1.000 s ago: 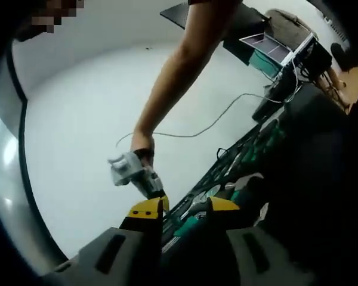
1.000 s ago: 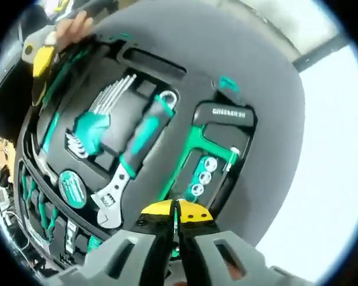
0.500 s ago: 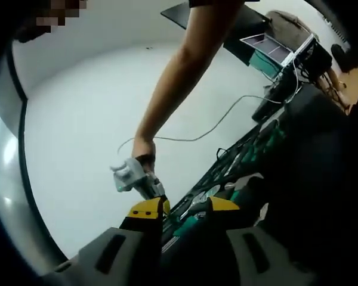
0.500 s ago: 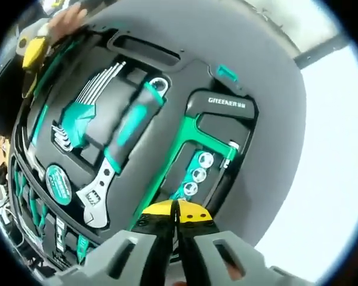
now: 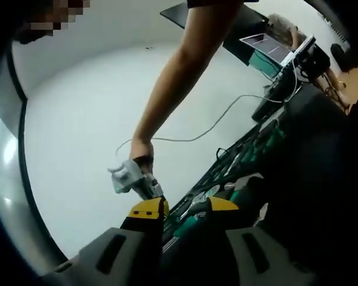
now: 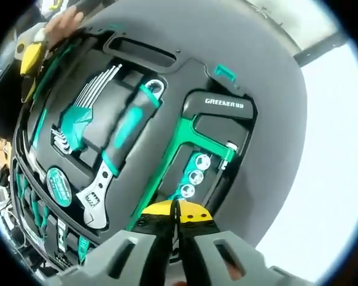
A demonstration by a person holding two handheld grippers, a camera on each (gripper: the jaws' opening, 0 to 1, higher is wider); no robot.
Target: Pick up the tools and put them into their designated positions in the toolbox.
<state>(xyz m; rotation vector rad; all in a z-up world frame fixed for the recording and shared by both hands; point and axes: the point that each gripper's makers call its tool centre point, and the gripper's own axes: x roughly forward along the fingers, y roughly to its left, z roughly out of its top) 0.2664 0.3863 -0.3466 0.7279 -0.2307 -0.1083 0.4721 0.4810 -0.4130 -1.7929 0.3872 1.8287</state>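
Note:
The open toolbox [image 6: 259, 83] has a black tray holding a hex key set [image 6: 86, 104], an adjustable wrench [image 6: 116, 158], a green hacksaw [image 6: 188, 140], sockets [image 6: 194, 177] and a round tape measure [image 6: 58, 186]. My right gripper [image 6: 176, 212] is shut and empty, its yellow tips over the lower end of the hacksaw. It also appears in the left gripper view, where the right gripper [image 5: 150, 189] is held by a hand. My left gripper [image 5: 186, 208] sits low at the toolbox edge [image 5: 244, 152], jaws apart, with a teal-handled tool [image 5: 191, 223] between them; a grip is unclear.
The toolbox rests on a white table [image 6: 337, 155]. A grey cable [image 5: 215, 122] lies across the table. A person's arm [image 5: 179, 71] reaches over it. Boxes and equipment [image 5: 268, 50] stand at the far side. Screwdrivers [image 6: 25, 199] line the tray's edge.
The right gripper's camera has shifted a little over the tray, so the tools sit slightly higher and further left in its view. The left gripper has stayed still.

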